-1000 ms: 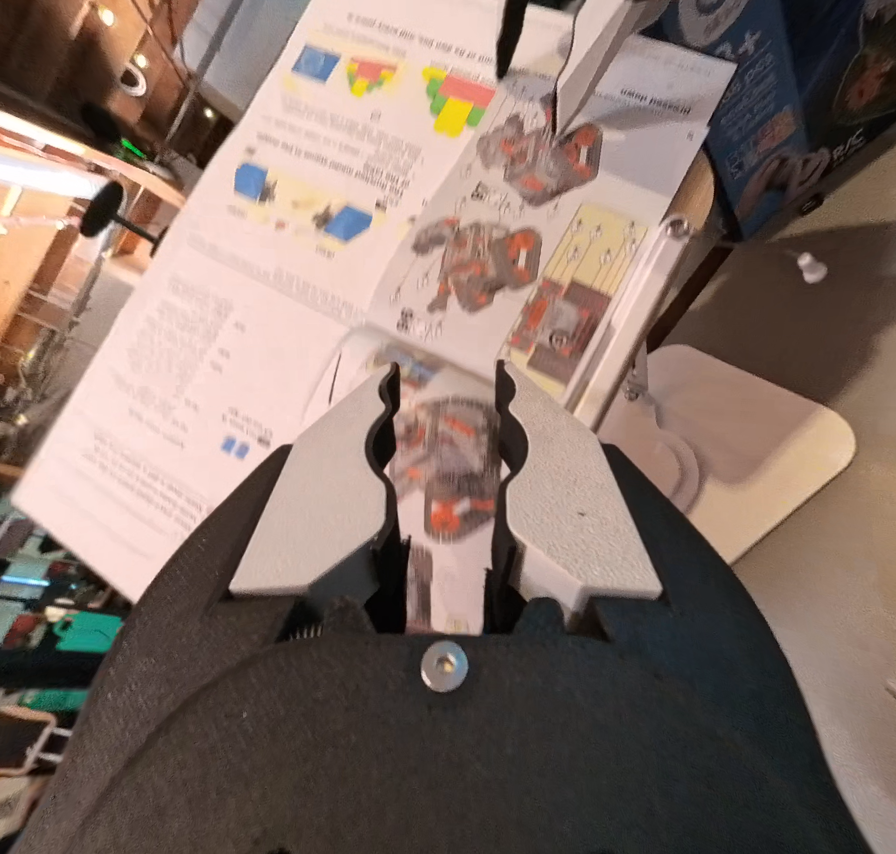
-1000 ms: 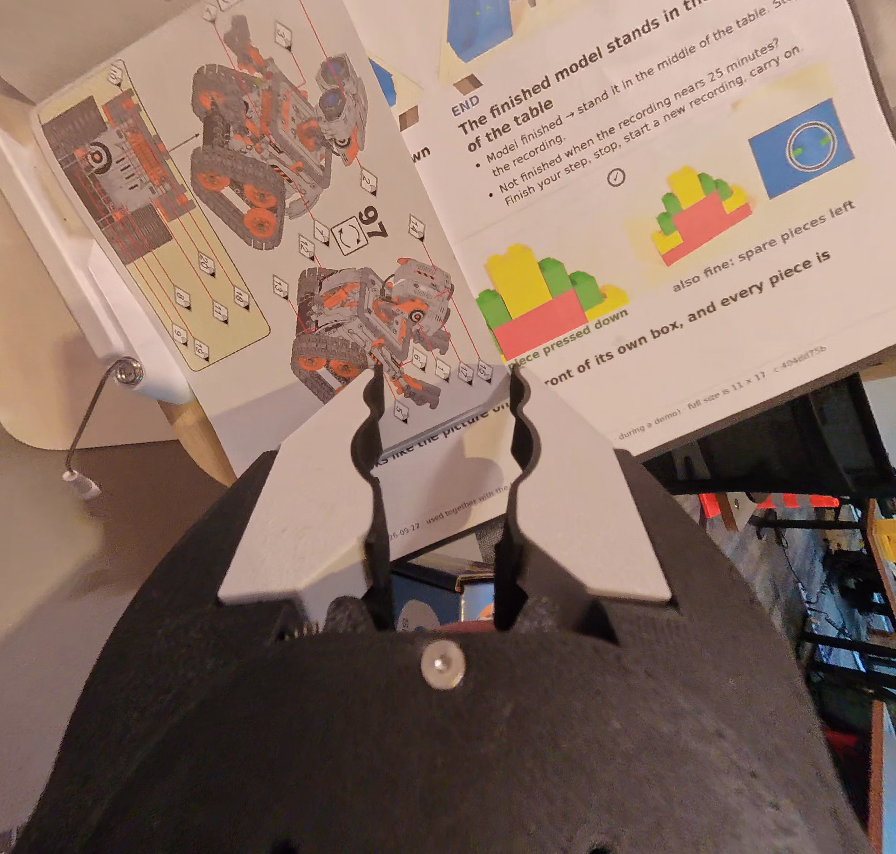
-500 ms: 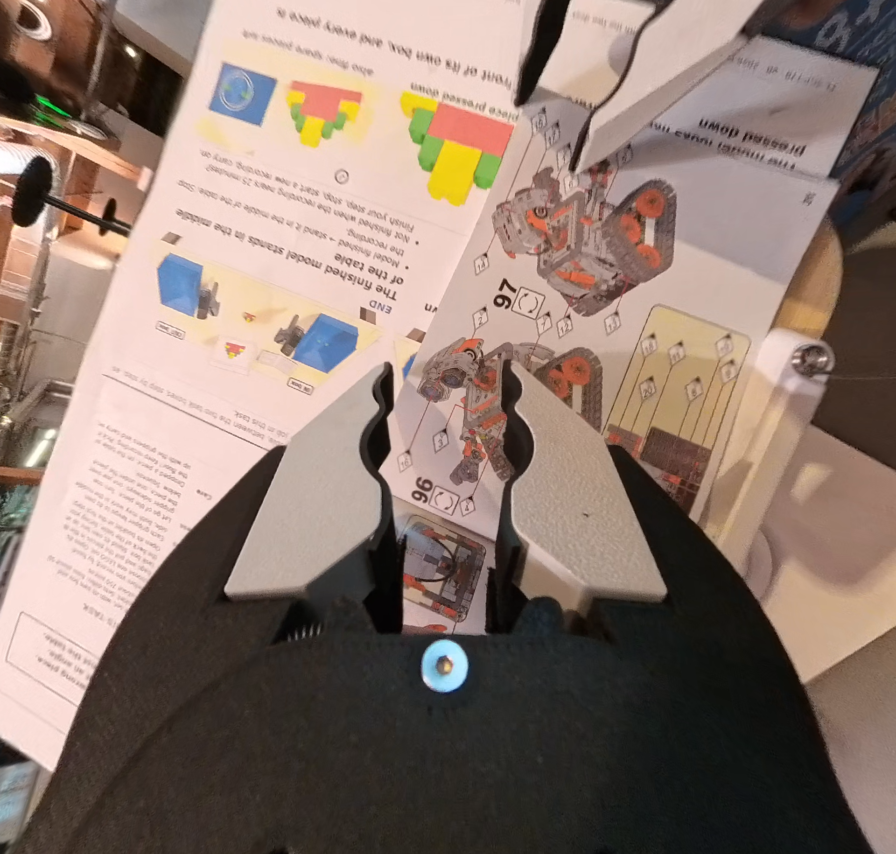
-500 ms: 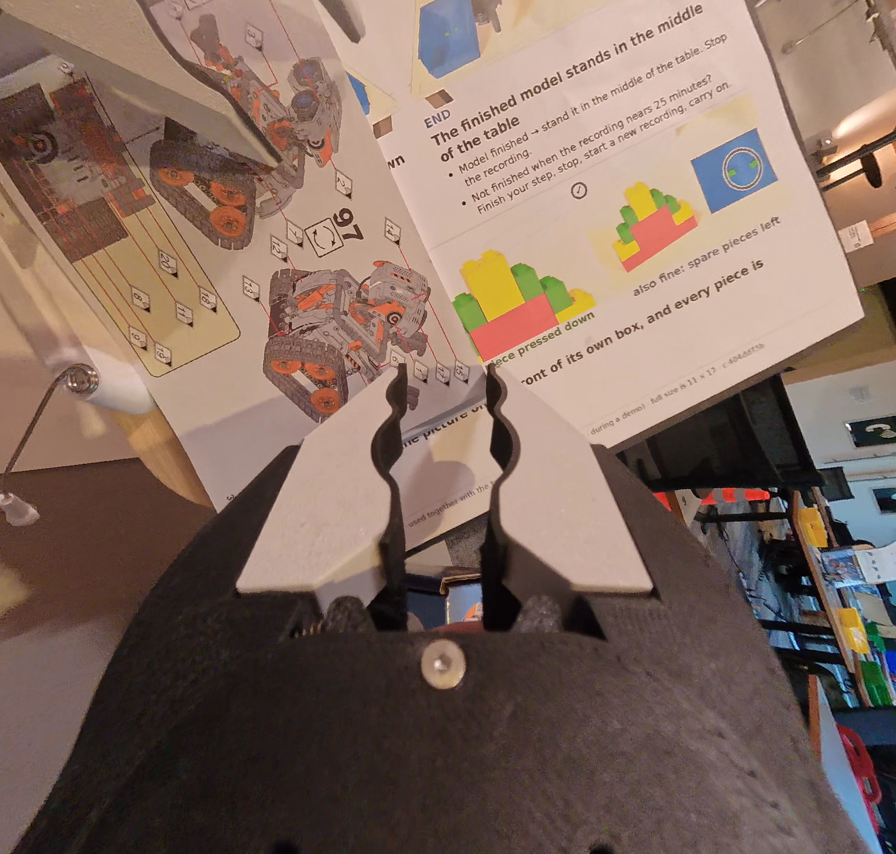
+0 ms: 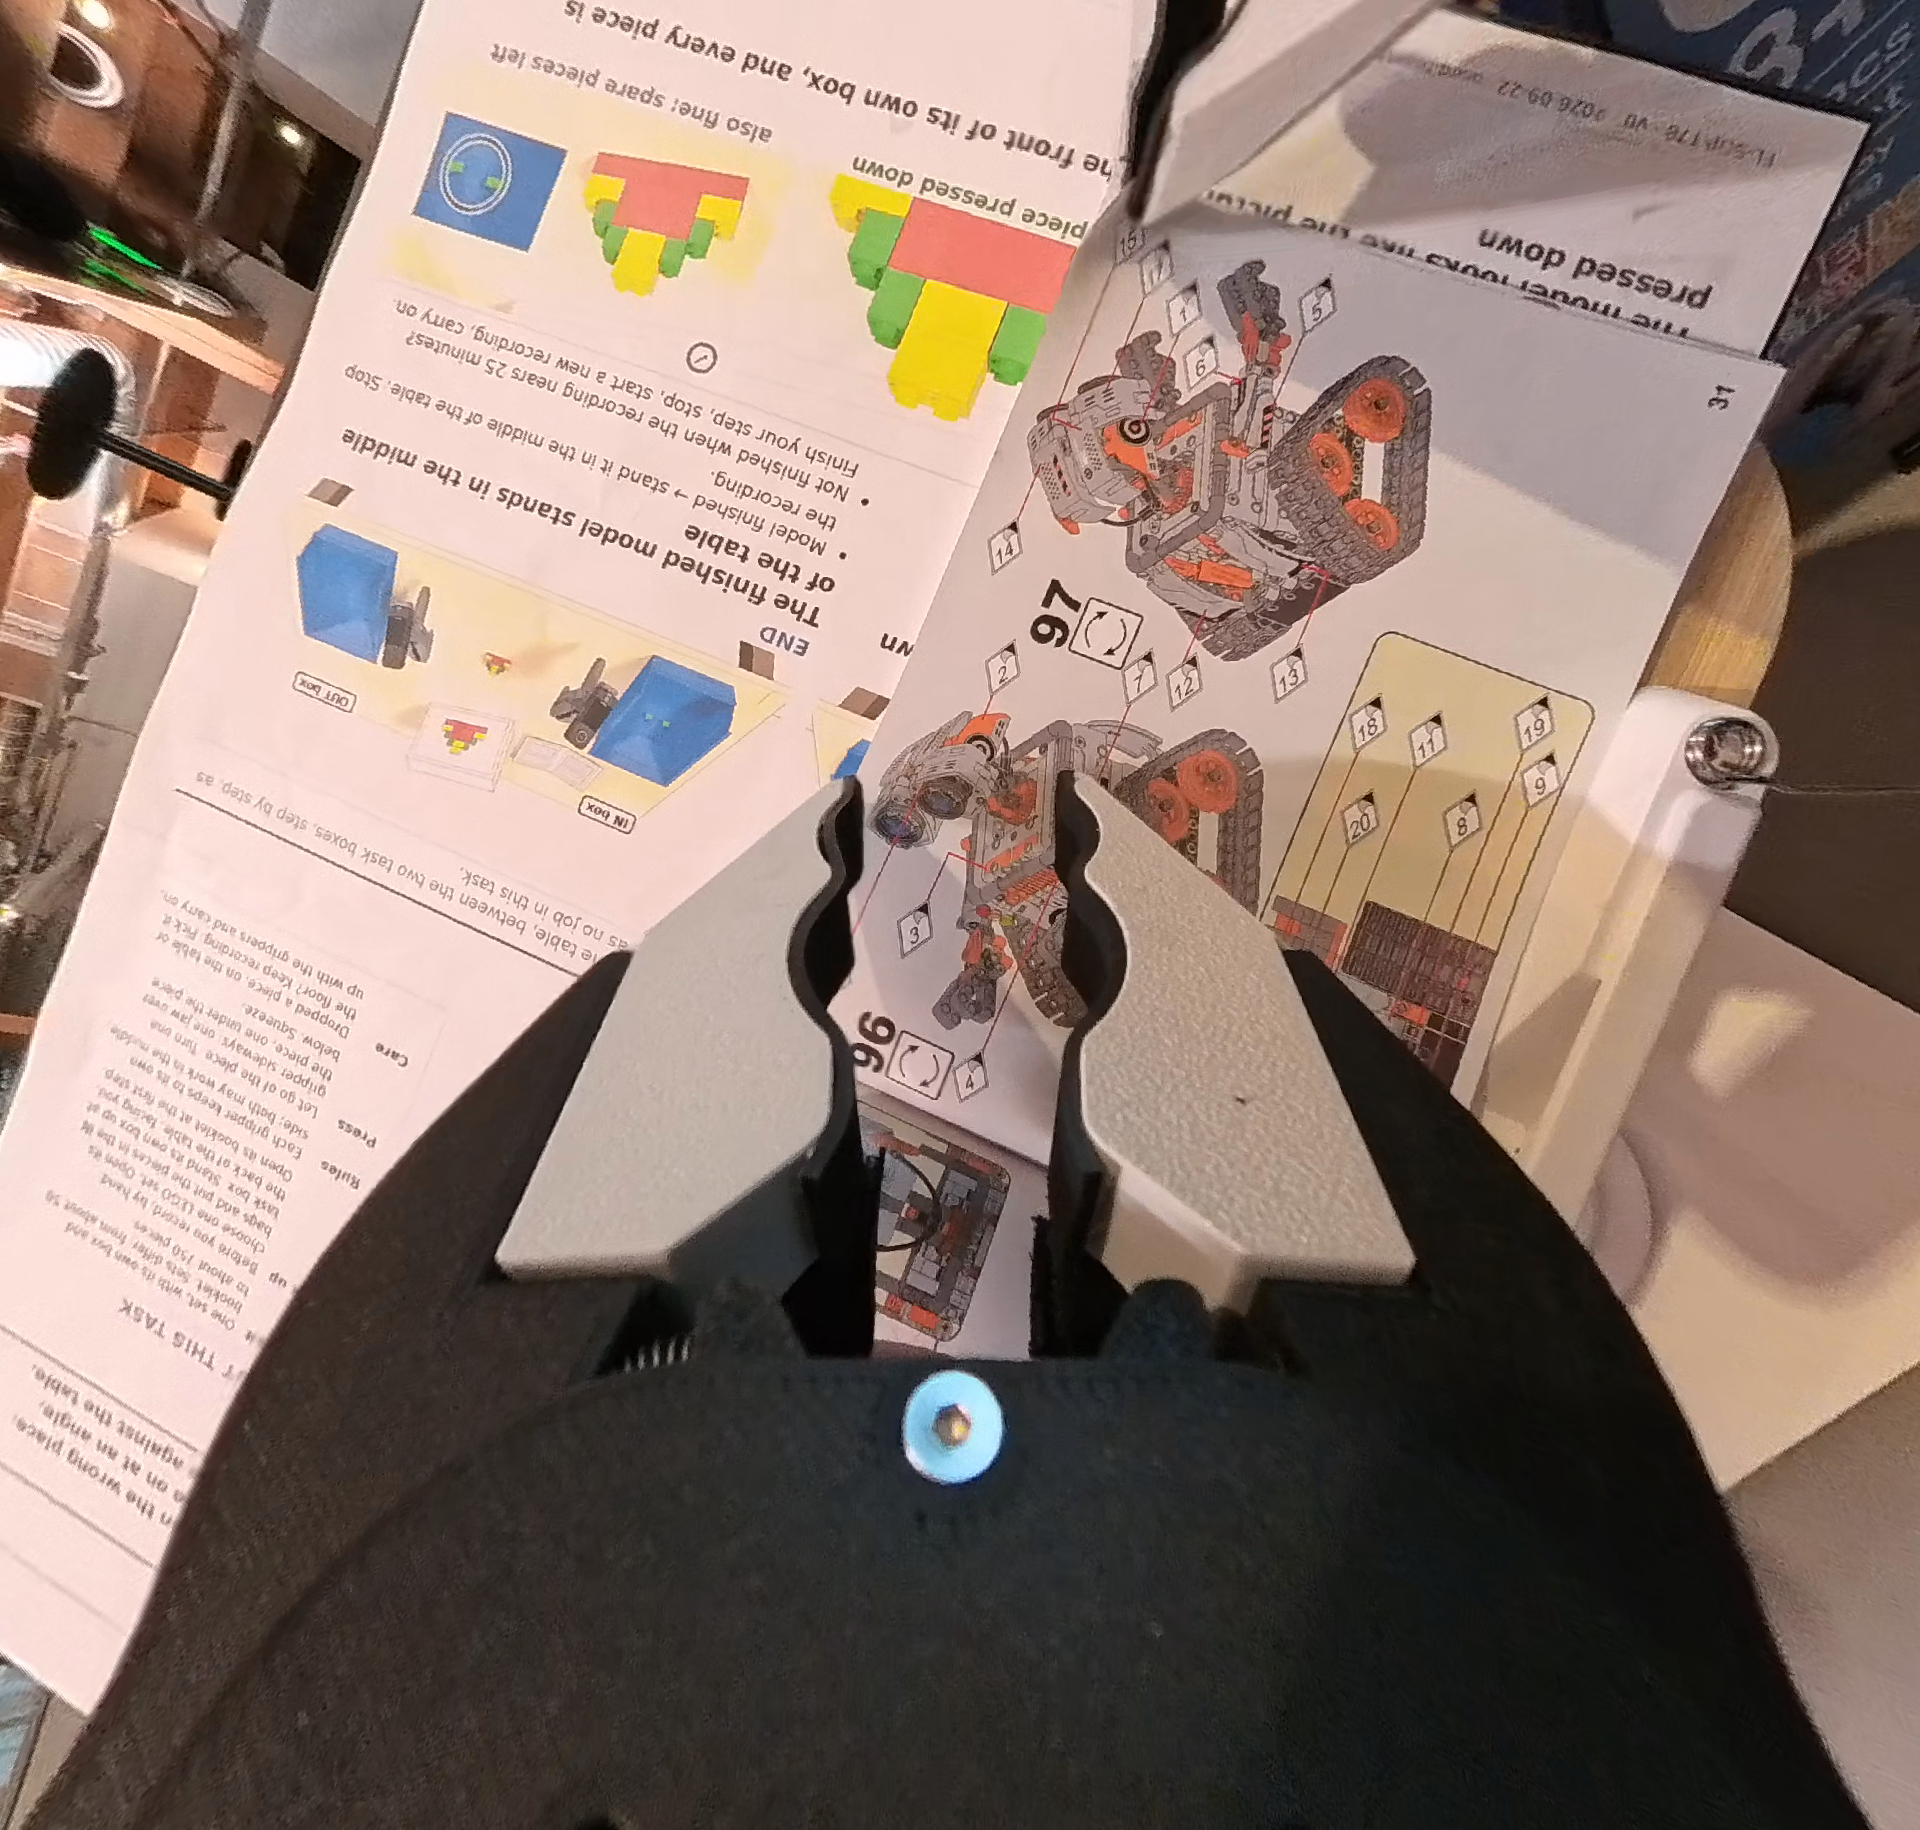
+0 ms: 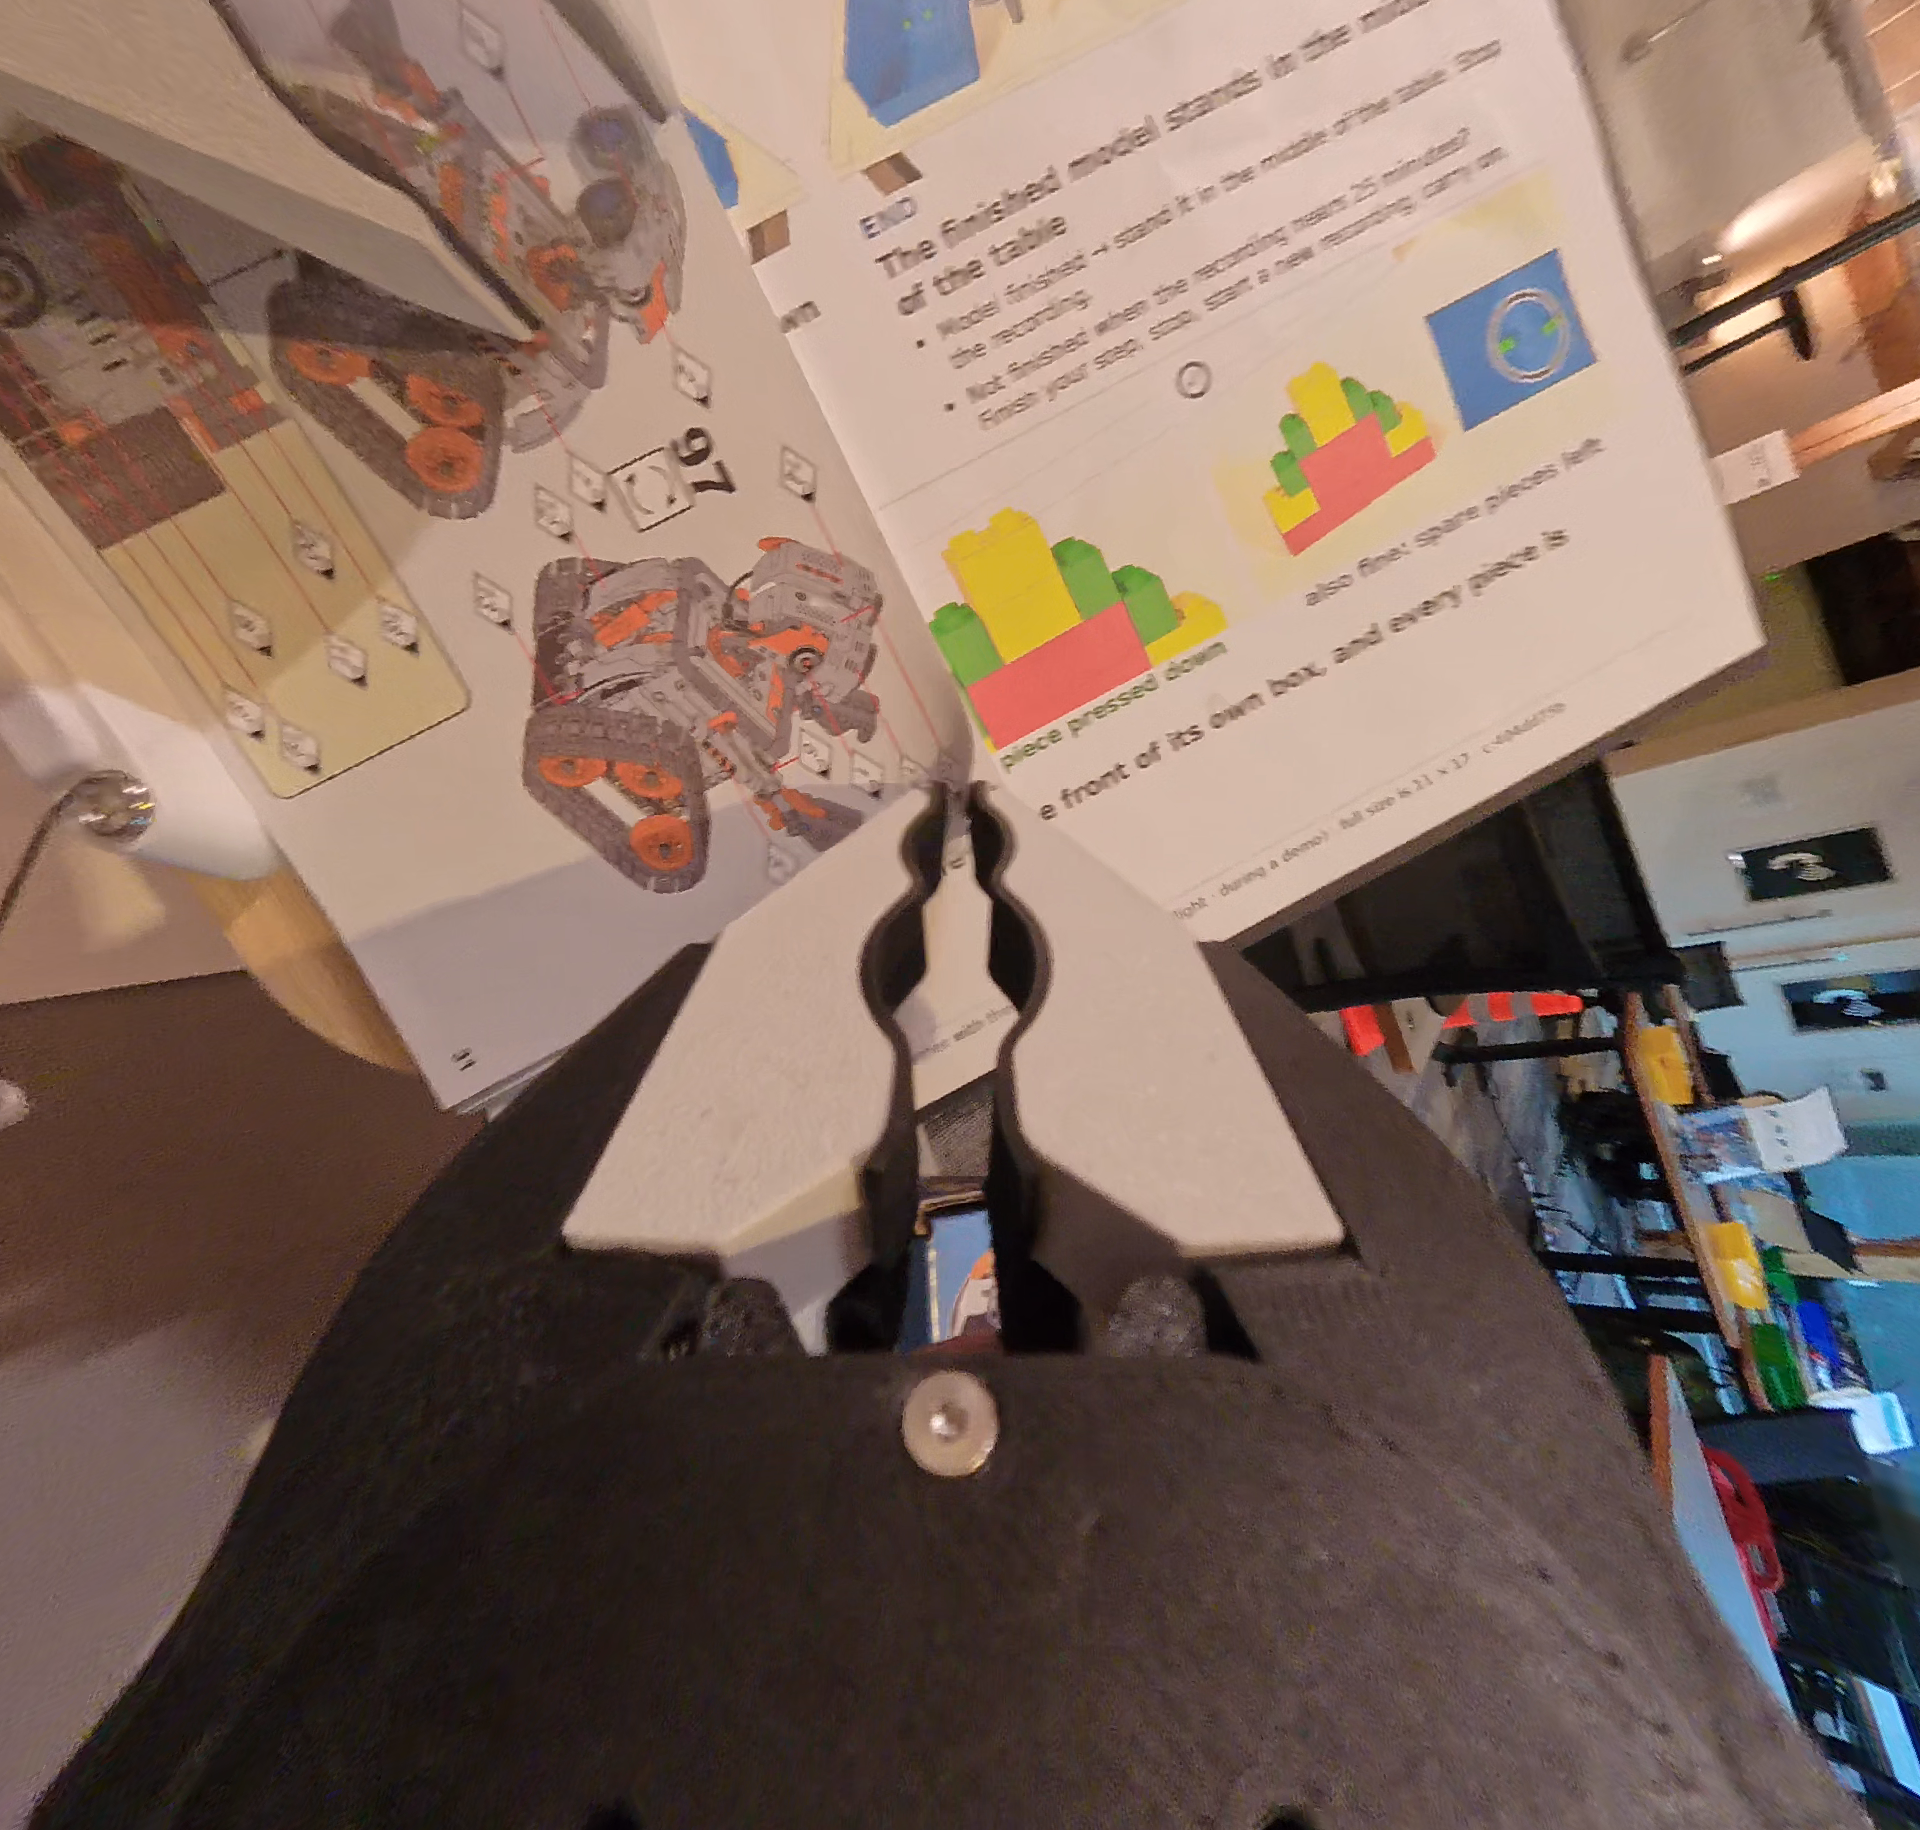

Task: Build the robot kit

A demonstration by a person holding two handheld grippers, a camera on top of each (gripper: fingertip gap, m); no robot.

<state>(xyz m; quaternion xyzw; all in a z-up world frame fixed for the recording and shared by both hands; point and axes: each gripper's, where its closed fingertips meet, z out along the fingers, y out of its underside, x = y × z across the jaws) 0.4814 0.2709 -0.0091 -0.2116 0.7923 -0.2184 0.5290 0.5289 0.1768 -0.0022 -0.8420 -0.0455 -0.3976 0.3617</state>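
Right tongs (image 6: 961, 793) now closed on booklet page (image 6: 582, 845).

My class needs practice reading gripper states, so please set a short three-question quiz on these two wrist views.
1. True or false: the left hand-held gripper is shut on the booklet page.
2. In the left wrist view, what lies left of the booklet page? A a printed sheet; B a red cup; C a laptop.
3. Fill in: the right hand-held gripper pinches the page at its ____.
Key: 1 false, it is open; 2 A; 3 corner.
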